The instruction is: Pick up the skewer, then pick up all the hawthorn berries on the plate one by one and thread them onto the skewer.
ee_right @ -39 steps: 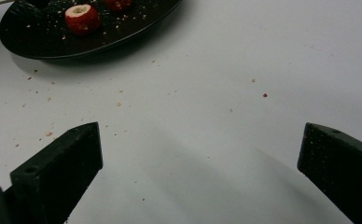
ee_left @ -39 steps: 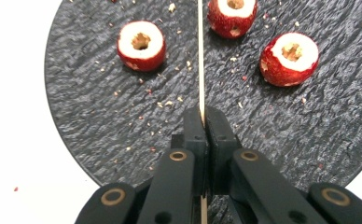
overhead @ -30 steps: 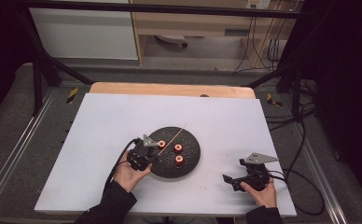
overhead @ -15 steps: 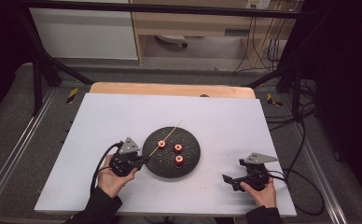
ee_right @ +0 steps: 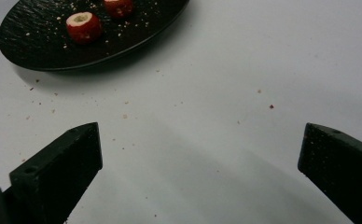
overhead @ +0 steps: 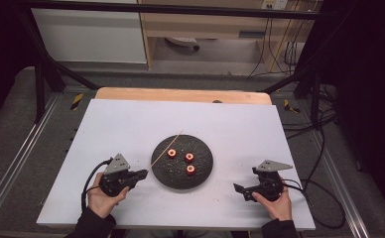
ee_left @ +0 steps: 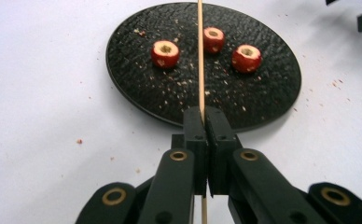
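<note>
Left gripper (overhead: 142, 174) clamping a thin wooden skewer (ee_left: 200, 60) (jaws pressed tight on it), angling it over the dark round plate (overhead: 204, 173) just beside. Three cored red fruit pieces (ee_left: 165, 53) lying apart on the plate amid crumbs. Right gripper (overhead: 238, 190) resting on the white table (overhead: 116, 124), jaws gaping wide, gripping nothing.
</note>
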A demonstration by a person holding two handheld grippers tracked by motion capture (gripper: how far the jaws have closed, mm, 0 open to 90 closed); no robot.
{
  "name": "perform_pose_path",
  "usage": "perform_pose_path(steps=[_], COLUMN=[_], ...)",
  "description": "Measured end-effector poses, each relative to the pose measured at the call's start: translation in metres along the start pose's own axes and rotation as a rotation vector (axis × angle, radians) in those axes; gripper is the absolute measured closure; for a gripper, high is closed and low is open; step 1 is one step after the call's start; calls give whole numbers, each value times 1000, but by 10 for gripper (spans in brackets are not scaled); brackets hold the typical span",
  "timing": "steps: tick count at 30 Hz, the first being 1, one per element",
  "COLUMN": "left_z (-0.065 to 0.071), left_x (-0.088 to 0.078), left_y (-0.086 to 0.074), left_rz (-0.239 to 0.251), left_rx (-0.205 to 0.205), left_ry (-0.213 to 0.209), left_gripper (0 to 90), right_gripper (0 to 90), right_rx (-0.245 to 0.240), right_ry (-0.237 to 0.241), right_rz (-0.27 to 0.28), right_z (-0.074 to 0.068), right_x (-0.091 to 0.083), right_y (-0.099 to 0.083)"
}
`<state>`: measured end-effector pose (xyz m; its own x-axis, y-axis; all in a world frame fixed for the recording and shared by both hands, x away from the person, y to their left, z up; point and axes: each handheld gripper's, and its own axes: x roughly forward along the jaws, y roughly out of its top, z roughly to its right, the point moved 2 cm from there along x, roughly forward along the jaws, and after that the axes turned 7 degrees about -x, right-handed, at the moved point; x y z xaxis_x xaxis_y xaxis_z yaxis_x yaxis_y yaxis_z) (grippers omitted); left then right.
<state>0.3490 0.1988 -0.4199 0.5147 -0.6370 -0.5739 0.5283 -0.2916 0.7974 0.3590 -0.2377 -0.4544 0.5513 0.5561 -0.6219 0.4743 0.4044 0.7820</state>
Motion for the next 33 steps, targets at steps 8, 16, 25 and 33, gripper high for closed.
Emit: perform_pose_path(steps=[8,16,25,33], left_z=[-7,-14,-18,-19], left_x=[-7,-11,-13,-10], left_y=[-12,-14,-18,-20], left_rz=[17,48,53,42], left_rx=[6,0,2,11], left_ry=[-27,-48,-65,-68], left_gripper=[884,884,884,884], right_gripper=[5,5,5,10], right_rx=[-31,-64,-87,-122], right_ry=[-7,17,33,36], right_rz=[-13,-20,-24,-71], right_z=[-12,-24,-37,-47], right_x=[5,18,30,42], right_y=[22,44,65,84])
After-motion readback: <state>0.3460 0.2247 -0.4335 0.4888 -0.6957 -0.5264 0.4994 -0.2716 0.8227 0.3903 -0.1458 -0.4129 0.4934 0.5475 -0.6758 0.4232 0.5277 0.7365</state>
